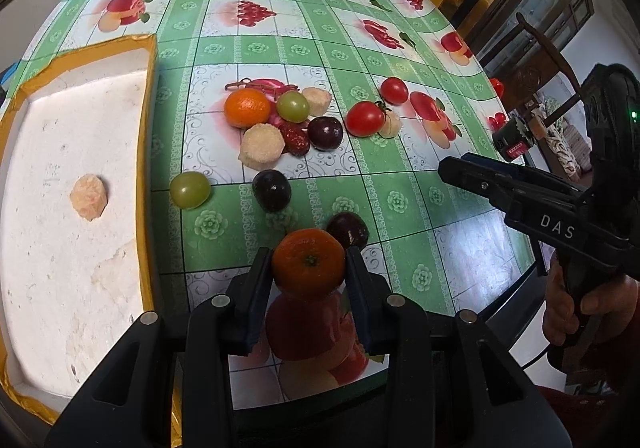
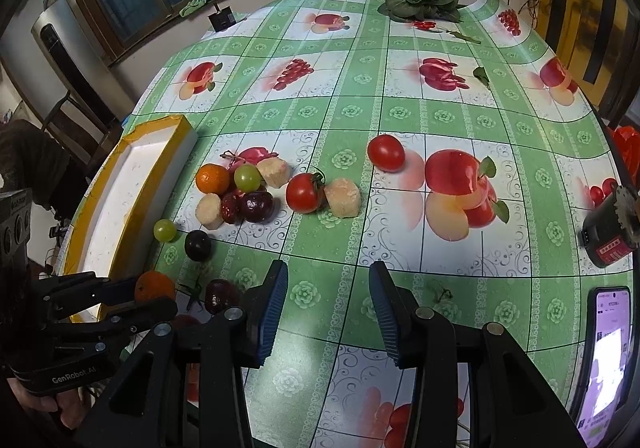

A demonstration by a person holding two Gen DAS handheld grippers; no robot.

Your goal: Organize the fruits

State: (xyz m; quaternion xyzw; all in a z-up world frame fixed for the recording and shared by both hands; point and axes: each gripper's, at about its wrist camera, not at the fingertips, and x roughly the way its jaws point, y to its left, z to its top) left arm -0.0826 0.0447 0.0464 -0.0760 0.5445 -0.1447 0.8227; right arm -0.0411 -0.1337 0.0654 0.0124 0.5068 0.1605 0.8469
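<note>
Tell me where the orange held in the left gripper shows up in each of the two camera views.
Left wrist view: the held orange sits low at center, clamped between the left gripper fingers.
Right wrist view: the same orange shows at lower left, partly hidden by the left gripper's fingers.
Shared landmark: the dark plum right beside it, seen at in the right wrist view.

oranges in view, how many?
2. One orange is held between the left gripper fingers; the other orange sits in the fruit pile mid-table. More may be hidden.
</note>
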